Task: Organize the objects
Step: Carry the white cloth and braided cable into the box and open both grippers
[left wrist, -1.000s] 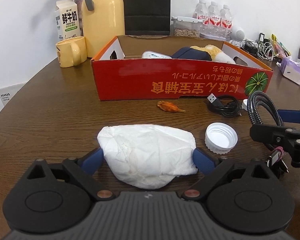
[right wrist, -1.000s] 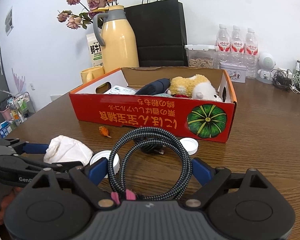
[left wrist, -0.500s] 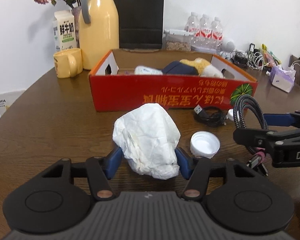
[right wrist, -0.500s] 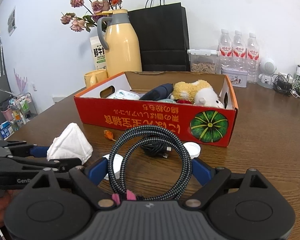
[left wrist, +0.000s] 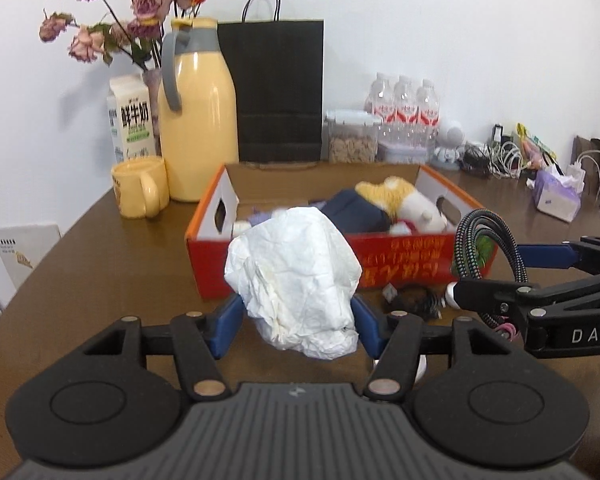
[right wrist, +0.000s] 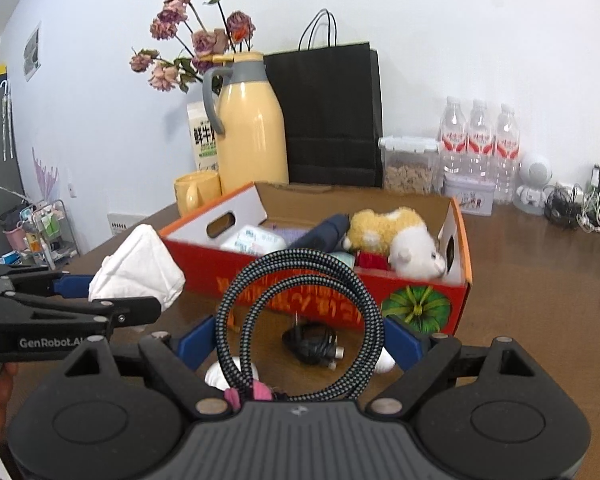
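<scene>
Left claw (left wrist: 298,320) pinches crumpled tissue (left wrist: 294,280), its long axis upright.

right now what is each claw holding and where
Left claw: crumpled white tissue, pinched at its lower sides. Right claw: coiled braided cable, gripped across the coil's sides.

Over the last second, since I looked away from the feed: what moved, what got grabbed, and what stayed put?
The left gripper closed on the crumpled white tissue, squeezing it narrower, and lifted it off the table toward the red box. The right gripper also rose, carrying the coiled braided cable between its fingers throughout. The box with its contents, the black cable and the white caps on the table stayed put.
</scene>
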Available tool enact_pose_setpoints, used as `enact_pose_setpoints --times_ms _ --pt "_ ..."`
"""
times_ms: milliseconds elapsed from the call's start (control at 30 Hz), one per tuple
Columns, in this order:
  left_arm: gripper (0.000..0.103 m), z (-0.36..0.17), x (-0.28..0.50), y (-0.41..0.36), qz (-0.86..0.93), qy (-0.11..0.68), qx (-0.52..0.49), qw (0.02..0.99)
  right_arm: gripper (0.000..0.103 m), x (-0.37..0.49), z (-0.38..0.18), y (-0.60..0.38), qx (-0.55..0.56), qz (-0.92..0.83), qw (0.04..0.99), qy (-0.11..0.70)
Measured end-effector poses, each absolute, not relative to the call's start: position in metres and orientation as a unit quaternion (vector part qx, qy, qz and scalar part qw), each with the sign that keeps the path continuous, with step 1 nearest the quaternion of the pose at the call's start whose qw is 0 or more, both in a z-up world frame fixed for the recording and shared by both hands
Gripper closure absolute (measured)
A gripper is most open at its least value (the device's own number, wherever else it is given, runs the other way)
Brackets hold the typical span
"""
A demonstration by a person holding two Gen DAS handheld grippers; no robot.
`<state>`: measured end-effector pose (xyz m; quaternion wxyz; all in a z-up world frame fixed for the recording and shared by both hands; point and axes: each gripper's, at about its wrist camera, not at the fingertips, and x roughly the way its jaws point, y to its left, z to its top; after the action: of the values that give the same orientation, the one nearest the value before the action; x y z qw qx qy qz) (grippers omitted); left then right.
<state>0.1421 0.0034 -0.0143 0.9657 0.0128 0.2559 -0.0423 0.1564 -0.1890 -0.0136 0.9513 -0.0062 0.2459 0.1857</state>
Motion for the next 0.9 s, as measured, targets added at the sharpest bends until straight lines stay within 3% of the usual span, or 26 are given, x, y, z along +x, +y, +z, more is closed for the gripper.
enact_pose_setpoints --times_ms 533,900 --pt "0.042 0.021 0.227 0.0 -0.032 0.227 -0.004 0.973 0.015 0.244 0.035 -0.194 0.002 0.151 0.967 0.207" --pt "0.042 0.005 0.295 0.001 -0.006 0.241 -0.014 0.97 0.015 0.316 0.016 -0.196 0.006 0.128 0.965 0.23"
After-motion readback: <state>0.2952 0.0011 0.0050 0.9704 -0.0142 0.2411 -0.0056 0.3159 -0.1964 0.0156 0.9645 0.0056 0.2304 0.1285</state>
